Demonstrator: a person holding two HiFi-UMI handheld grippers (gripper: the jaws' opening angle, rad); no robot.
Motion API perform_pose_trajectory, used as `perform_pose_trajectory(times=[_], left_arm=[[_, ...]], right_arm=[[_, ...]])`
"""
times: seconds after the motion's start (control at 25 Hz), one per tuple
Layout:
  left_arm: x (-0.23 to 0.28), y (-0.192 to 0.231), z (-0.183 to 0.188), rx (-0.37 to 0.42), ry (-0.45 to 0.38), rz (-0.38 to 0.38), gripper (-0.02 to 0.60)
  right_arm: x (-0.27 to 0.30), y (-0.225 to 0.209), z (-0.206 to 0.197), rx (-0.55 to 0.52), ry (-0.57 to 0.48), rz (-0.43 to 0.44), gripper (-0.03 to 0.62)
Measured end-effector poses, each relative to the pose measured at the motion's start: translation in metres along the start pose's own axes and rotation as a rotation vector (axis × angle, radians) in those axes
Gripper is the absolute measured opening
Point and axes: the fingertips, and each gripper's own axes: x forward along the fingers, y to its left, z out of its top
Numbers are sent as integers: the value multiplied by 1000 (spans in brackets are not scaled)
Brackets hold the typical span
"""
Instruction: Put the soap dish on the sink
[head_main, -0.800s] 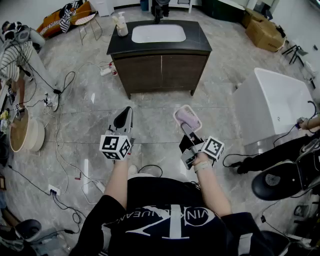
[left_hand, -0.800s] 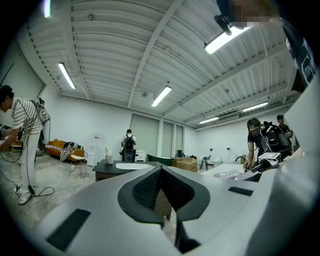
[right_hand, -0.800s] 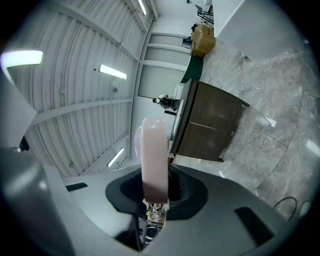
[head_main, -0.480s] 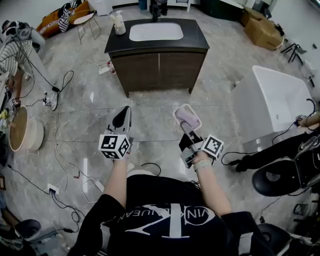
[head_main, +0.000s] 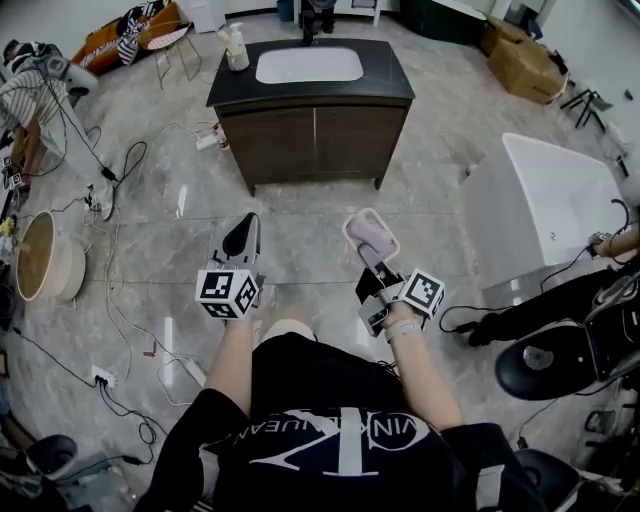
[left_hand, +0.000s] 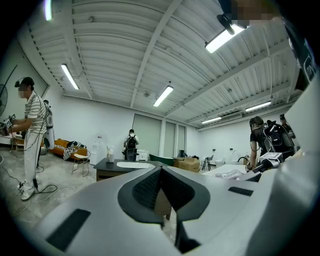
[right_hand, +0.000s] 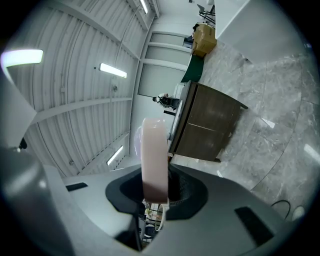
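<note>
My right gripper is shut on a pale pink soap dish with a purple soap bar in it, held out level above the floor. In the right gripper view the dish stands edge-on between the jaws. My left gripper is shut and holds nothing; its dark pads meet. Ahead stands the dark wooden vanity with a black top and a white sink basin. It shows in both gripper views: the vanity and the cabinet front. Both grippers are well short of it.
A soap dispenser sits on the vanity's left corner. A white bathtub stands to the right, cardboard boxes at the far right. Cables trail over the floor at left, near a round basket. People stand at left and right.
The vanity has shifted slightly left and up in the head view; both grippers keep their places, the right one still clamped on the dish.
</note>
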Motion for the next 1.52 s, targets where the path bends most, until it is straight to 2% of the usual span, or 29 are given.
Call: perform_pose_trajectory(times=[0.28,0.72,1.52], left_arm=[[21,-1,-12,-6,0,6,15],[93,12,-18,-23,10,-59,15],[266,85,-8,-16,65,-156,15]], right_arm=[[7,-12,12,-4,4,1,81],[47,-18,52,-36,-39,-8,81],[186,-20,145,-29,-106,-22,81]])
